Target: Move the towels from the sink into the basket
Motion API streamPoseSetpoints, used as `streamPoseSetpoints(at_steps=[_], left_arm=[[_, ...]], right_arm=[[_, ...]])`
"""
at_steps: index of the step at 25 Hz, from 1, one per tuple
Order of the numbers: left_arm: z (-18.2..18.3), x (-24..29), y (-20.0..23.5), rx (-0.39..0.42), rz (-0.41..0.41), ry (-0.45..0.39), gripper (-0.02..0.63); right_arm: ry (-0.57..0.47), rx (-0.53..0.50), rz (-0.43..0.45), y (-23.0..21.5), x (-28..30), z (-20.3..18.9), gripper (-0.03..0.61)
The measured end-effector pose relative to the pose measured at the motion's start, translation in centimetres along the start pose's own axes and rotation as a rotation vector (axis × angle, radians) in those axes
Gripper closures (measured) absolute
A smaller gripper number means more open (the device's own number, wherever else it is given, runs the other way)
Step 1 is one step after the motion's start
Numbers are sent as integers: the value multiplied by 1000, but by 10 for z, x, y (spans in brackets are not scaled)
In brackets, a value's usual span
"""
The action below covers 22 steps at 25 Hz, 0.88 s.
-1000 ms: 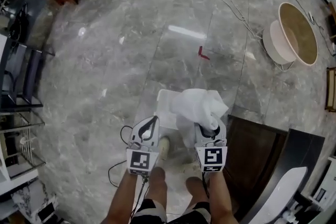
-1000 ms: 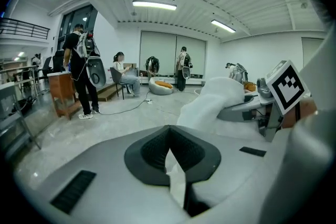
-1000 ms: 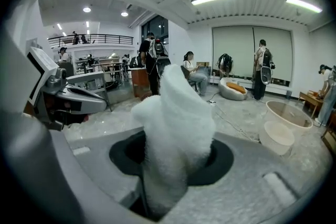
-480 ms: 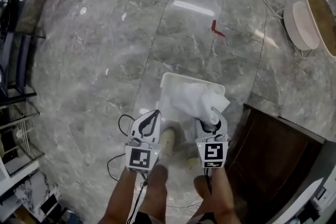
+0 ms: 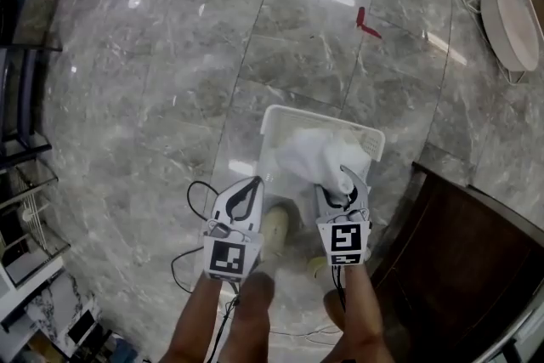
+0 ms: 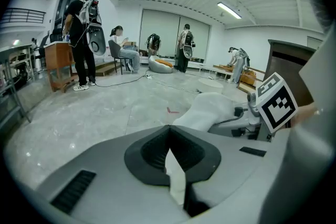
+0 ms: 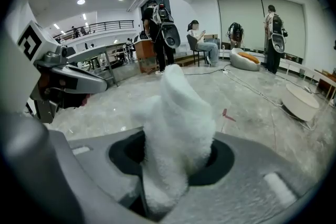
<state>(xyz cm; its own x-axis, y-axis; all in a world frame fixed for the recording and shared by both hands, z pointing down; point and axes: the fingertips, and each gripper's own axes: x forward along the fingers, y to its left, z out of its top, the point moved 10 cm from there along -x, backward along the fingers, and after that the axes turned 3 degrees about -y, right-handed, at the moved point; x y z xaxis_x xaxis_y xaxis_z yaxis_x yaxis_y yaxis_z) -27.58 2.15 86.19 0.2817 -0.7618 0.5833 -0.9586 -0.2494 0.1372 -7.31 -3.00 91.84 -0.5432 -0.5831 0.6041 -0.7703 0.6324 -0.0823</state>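
The right gripper (image 5: 350, 198) is pinching a white towel (image 7: 176, 134). Its jaws are standing partly apart with the thick cloth packed tight between them. The towel is bunching up out of the jaw gap in a tall fold and hiding the tips. Beyond the tips the rest of the cloth is draping forward and down over the inside of the white basket (image 5: 293, 112), which is sitting on the grey marble floor (image 5: 170, 81) just ahead of the jaws. Whether the cloth's lower part is resting on the basket's bottom cannot be told.

The left gripper (image 5: 252, 181) is hanging beside the right one, level with it. Its jaws are pressed together at the tips and gripping nothing. A pale sliver is showing through the narrow slot behind the tips, and what it is cannot be told. The basket's near left corner is lying just ahead of these jaws and slightly toward the right gripper. The towel is rising well clear to their right.

A black cable (image 5: 191, 191) is looping on the floor just outside the left jaws. A dark wooden cabinet (image 5: 459, 251) is standing to the outer side of the right jaws. A small red mark (image 5: 367, 23) is lying on the floor far ahead, past the basket.
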Motion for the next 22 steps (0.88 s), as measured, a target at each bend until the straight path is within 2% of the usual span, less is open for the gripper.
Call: streamPoseSetpoints(at_steps=[6,9,11,12,14,15,20,22], left_arm=[[-25,13,5,79,-35,-8,604],[-31,14,8,107,-45,-4,604],[-29,15,9,95,-39,-1,604],[-27,15,8,64,-27,5,604],[-24,15,6,9,-8,18,604],[-25,15,6,17,-12,17,604],[-30,13,8,91,-34,-3,604],[-26,11,7,77,-30,-6,604]], right_arm=[[25,8,15,2,19,-20,387],[59,37,31,2,26,-29,351],[90,84,35,-1,30,-36,277],[95,113,33,-3,31,-39,240],[86,156,21,-7,30,-44,206],[80,164,13,-8,29,-45,189],[65,157,0,-8,25,-42,183],[56,150,-2,-7,22,-35,183]])
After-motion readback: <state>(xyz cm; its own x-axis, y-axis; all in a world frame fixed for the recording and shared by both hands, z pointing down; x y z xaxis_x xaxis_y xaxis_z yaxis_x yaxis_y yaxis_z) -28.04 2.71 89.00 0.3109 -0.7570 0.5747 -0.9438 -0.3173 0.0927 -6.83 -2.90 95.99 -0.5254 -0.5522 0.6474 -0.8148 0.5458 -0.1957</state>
